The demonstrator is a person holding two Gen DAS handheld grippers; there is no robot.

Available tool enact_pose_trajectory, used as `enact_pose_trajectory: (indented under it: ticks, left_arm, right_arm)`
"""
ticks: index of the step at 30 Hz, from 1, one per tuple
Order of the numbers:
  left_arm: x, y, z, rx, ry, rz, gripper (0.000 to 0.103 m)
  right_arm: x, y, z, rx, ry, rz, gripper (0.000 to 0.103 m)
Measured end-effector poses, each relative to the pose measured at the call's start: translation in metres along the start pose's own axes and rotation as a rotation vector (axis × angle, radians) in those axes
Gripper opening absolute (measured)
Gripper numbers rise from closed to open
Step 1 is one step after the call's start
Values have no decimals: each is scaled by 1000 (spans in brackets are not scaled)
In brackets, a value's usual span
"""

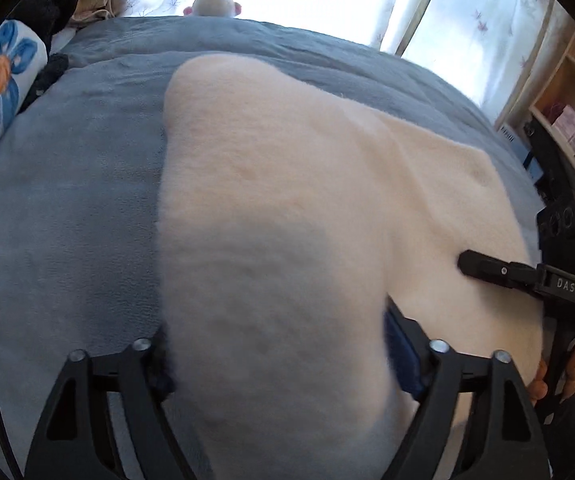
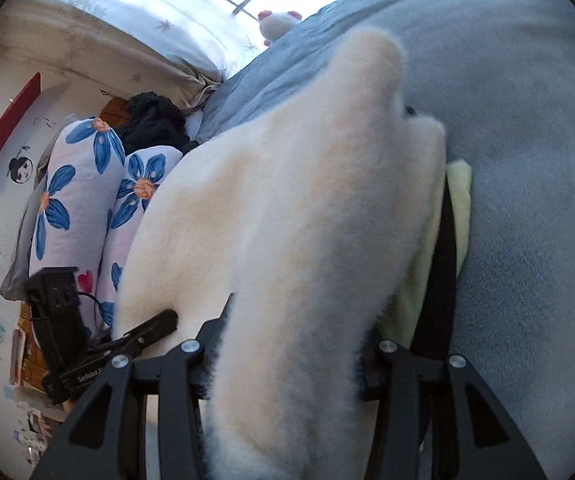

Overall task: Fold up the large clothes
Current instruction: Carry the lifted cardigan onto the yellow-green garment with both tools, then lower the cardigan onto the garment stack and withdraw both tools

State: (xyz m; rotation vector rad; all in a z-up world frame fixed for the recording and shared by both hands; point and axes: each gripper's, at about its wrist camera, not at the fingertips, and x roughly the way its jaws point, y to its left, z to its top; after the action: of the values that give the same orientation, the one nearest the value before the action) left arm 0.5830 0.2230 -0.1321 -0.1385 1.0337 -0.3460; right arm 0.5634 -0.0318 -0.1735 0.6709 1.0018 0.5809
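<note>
A large cream-white fluffy fleece garment (image 1: pixel 287 208) is spread over a grey-blue plush bed cover (image 1: pixel 67 200), filling the middle of both views. In the left wrist view a thick fold of it is seen running from six o'clock up toward twelve o'clock, passing between the fingers of the left gripper (image 1: pixel 283 364); the fingers are spread wide on either side of the fold, and whether the pads press on it cannot be told, since the fabric hides them. A flatter layer of the garment is spread toward three o'clock, where the right gripper (image 1: pixel 487 268) is seen from the side, one black finger lying over the fleece.

In the right wrist view a fold of the same garment is seen between the fingers of the right gripper (image 2: pixel 287 364), partly parted with fleece bulging between them; contact at the pads is hidden. A pale yellow-green cloth edge (image 2: pixel 459 200) is seen beside the fold at three o'clock. The left gripper (image 2: pixel 155 324) appears at eight o'clock.

Blue-flowered white pillows (image 2: pixel 83 200) lie at nine o'clock, a dark knitted item (image 2: pixel 151 120) above them. A white plush toy with pink ears (image 1: pixel 215 2) sits at twelve o'clock before sheer curtains (image 1: pixel 479 12).
</note>
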Motion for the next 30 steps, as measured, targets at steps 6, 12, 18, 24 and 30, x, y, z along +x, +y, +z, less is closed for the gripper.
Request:
enact_pose_trajectory:
  ticks: [6,12,18,24,30]
  left_arm:
    - [-11,-10,-3,50,-18,53,88]
    - [-52,-37,0,171,-97,196,77]
    - [-84,-63,-10,210,-140,194,30]
    - [-60,-67,-18,252,-84,257,20]
    - [-44,-64,-32,275,-43,313,17]
  right_arm:
    - [-11,20,4,-85,44,-91,56]
    - [-55,45,6,-182,-17,-227,56]
    - [-82,68,-7,-264,-91,-220,54]
    - [-57,76,-24,-329,-17,-245,15]
    - [-45,44,-23,-244,16,-279,0]
